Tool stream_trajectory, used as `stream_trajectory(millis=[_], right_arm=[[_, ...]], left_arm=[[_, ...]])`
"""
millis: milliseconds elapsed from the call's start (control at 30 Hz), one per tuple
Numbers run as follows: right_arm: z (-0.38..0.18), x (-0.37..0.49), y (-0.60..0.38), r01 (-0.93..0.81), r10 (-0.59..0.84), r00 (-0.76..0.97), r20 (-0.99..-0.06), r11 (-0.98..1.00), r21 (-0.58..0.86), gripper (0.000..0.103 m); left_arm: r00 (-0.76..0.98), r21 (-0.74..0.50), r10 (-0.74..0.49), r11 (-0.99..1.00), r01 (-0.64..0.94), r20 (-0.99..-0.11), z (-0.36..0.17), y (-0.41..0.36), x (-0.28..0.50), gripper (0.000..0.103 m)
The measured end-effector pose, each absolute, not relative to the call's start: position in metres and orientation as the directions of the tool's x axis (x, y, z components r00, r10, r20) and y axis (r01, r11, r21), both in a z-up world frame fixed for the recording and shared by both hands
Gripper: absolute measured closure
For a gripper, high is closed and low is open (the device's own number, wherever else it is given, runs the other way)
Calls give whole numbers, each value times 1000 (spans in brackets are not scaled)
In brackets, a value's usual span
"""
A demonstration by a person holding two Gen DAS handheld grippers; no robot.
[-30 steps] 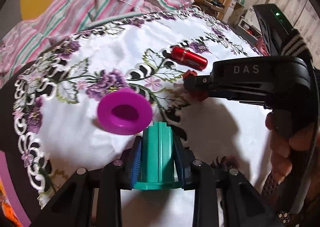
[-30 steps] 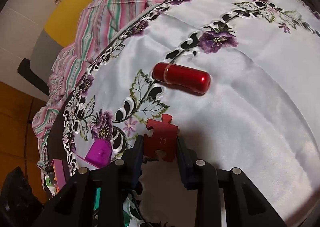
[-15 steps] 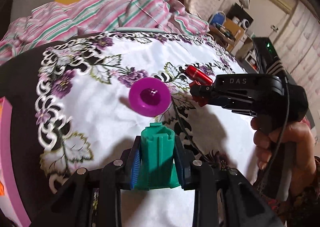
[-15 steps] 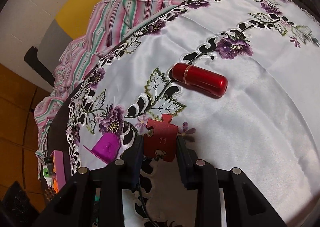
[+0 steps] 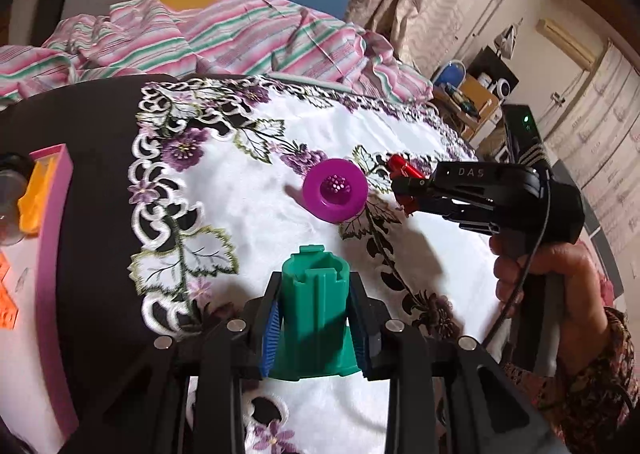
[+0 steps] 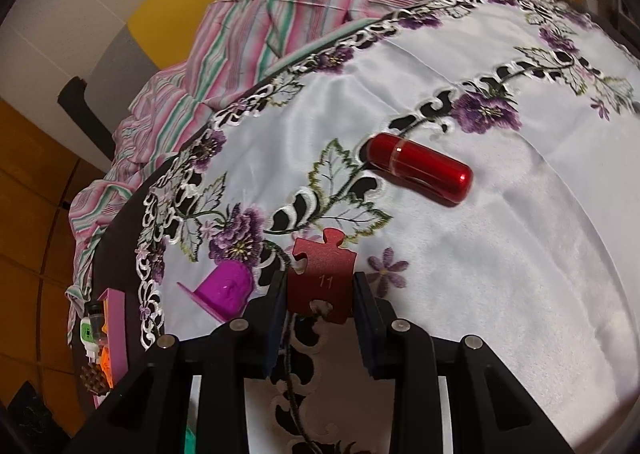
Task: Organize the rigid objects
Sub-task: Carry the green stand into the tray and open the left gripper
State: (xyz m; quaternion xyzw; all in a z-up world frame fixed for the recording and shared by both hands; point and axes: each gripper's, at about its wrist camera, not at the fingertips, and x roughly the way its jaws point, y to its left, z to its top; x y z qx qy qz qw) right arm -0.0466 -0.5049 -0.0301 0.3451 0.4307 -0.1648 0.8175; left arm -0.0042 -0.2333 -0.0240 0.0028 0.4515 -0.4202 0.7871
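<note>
My left gripper is shut on a green ribbed plastic cone piece and holds it above the white embroidered tablecloth. My right gripper is shut on a dark red puzzle piece marked 11; it also shows in the left wrist view, to the right of a purple cup lying on its side. The purple cup also shows at the left in the right wrist view. A red metallic capsule lies on the cloth beyond the puzzle piece.
A pink-rimmed tray with small items, among them an orange piece, stands at the table's left edge; it also shows in the right wrist view. A striped pink cloth is heaped behind the table. Shelves and furniture stand at the far right.
Both grippers have pulled back and risen with their objects still held. The left wrist view has swung left, bringing the pink tray into sight.
</note>
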Motion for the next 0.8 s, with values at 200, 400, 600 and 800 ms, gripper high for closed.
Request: stream_trajectory(millis=[200,400,600,800], right_arm=[[-25,-44,-496,533,28,585,-810,740,411,71],[-24,-44,-494,530,20,588,-809,745,404,71],[-22,-44,-492,518,22,596,-803,753,405,71],[-18,-42,-488,500,19,609,-793,767,402,71]], left_arm=[[271,-399,-669,667,629,-692,-18,-205,-3,73],[328,-417,-666,703,576,-670,-10,-167,4,73],[392,-412,-641,745,525,-660,-5,-128,14,73],[453,-417,-605,789,451,-655,-6,-88,28,73]])
